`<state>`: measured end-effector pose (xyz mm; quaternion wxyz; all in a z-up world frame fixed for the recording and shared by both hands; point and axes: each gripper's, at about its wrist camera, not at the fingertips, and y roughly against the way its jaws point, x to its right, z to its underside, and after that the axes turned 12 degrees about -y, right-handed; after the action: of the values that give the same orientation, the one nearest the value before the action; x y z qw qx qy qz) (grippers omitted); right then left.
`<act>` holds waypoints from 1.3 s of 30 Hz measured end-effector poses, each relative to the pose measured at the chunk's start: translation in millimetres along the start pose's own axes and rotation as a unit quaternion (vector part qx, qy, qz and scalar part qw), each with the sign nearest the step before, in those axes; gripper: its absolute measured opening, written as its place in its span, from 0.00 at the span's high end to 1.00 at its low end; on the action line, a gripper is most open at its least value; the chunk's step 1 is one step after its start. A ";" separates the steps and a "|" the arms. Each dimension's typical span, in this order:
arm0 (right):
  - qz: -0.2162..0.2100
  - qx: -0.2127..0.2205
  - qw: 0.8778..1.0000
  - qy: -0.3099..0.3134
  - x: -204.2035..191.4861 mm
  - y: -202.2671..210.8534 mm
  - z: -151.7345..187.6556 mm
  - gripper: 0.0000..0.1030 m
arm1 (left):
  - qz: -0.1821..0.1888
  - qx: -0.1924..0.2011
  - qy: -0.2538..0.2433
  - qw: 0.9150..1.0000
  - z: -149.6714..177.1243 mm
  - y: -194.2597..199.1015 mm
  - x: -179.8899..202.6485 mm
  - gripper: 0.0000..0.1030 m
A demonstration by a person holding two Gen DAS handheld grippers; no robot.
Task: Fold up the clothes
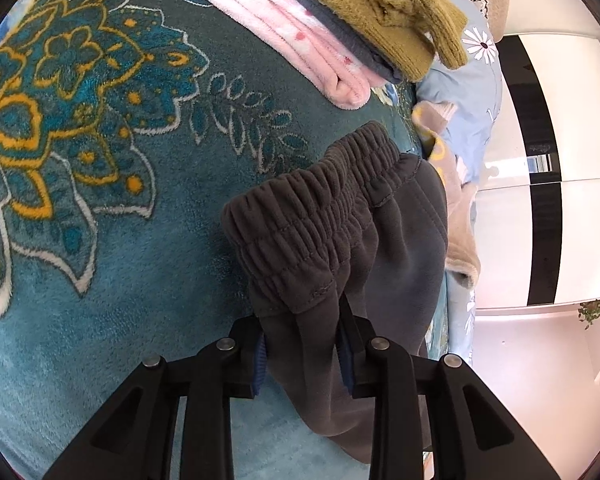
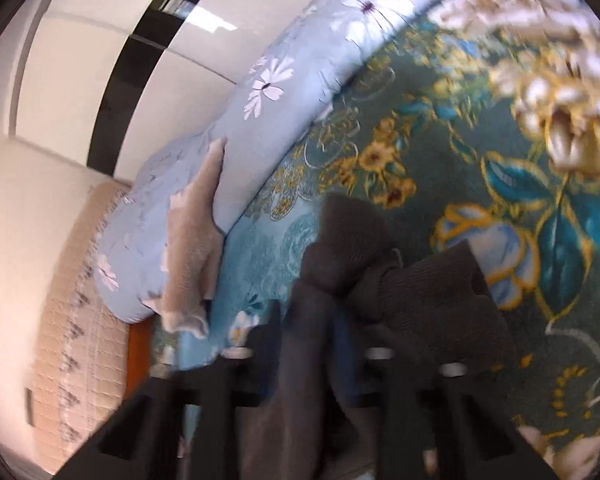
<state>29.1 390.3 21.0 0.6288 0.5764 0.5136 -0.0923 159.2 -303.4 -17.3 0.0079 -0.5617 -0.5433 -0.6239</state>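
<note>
A bed under a teal floral blanket, with grey trousers held up over it by both grippers.

The left gripper is closed on the grey trousers just below the gathered waistband, which stands above its fingers while the rest hangs down past them. In the blurred right wrist view, the right gripper seems clamped on bunched dark cloth of the same garment, though its jaws are hard to make out. A stack of folded clothes lies near on the blanket. My worry is that thick, bunched fleece could slip from a shallow pinch, or the hanging legs could drag and twist, leaving a crooked fold.
</note>
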 end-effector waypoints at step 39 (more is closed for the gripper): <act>0.004 -0.011 0.997 -0.071 61.7 -13.9 14.3 0.77 | -0.041 -0.014 -0.009 0.999 -8.1 2.9 6.2 0.69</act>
<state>55.2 403.6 -36.9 0.6708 0.5632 0.4661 -0.1247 153.1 -306.4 -9.2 -0.0304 -0.5450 -0.5571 -0.6259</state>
